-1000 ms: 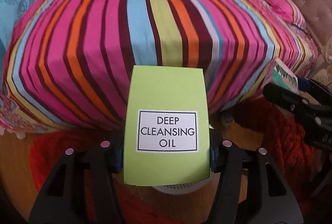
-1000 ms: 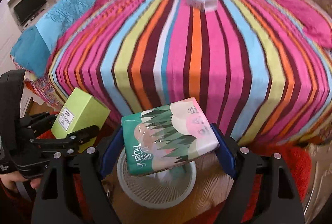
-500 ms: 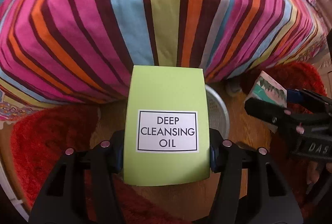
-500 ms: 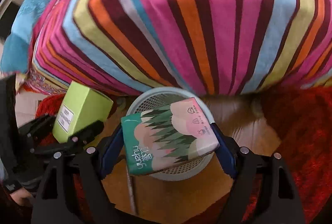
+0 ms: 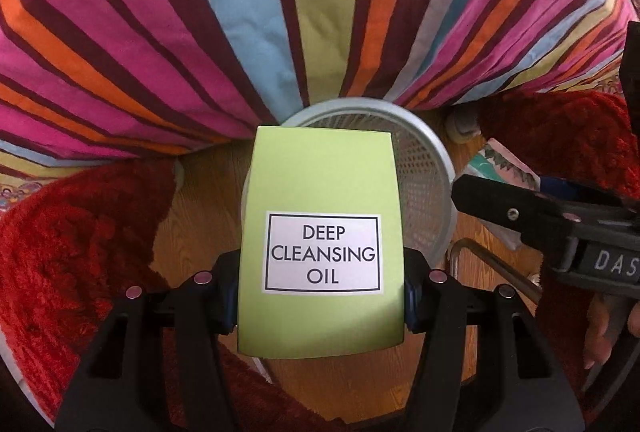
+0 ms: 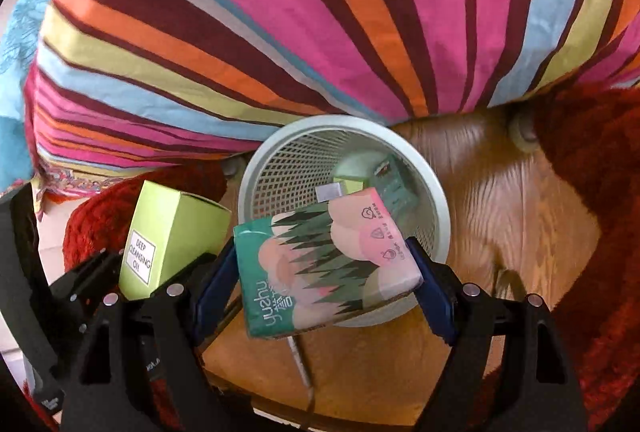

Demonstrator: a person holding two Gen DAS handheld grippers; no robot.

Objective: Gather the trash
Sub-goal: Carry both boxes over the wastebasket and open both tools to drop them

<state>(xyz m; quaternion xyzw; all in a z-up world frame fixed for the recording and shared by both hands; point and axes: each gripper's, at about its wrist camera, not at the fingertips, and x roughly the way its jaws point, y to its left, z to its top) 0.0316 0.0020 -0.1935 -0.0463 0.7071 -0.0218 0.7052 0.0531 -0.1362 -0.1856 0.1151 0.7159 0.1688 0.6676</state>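
Both grippers dropped from bed height to the white mesh wastebasket (image 6: 432,191). Left gripper (image 5: 320,306) clamps the green cleansing-oil box (image 5: 320,191) over the rim; right gripper (image 6: 326,284) clamps the tissue pack (image 6: 320,264). Some trash already inside; both releases remain.

Two hand-held grippers (image 5: 320,306) (image 6: 326,284), one green box (image 5: 320,240), one tissue pack (image 6: 326,268), one basket (image 6: 434,187).

Green box (image 5: 320,244): matt card, smooth, white paper label. Tissue pack (image 6: 328,268): soft glossy plastic film, printed, lightly creased. Wastebasket (image 6: 436,199): pale mesh wall with smooth rim, plastic or painted metal, cannot tell which. Bedspread (image 5: 240,11): striped woven cloth, matt, faintly wrinkled. Rug (image 5: 80,240): red, shaggy pile. Floor (image 6: 500,183): polished wood grain, slight sheen. Gripper bodies: black matt plastic, blue pads.
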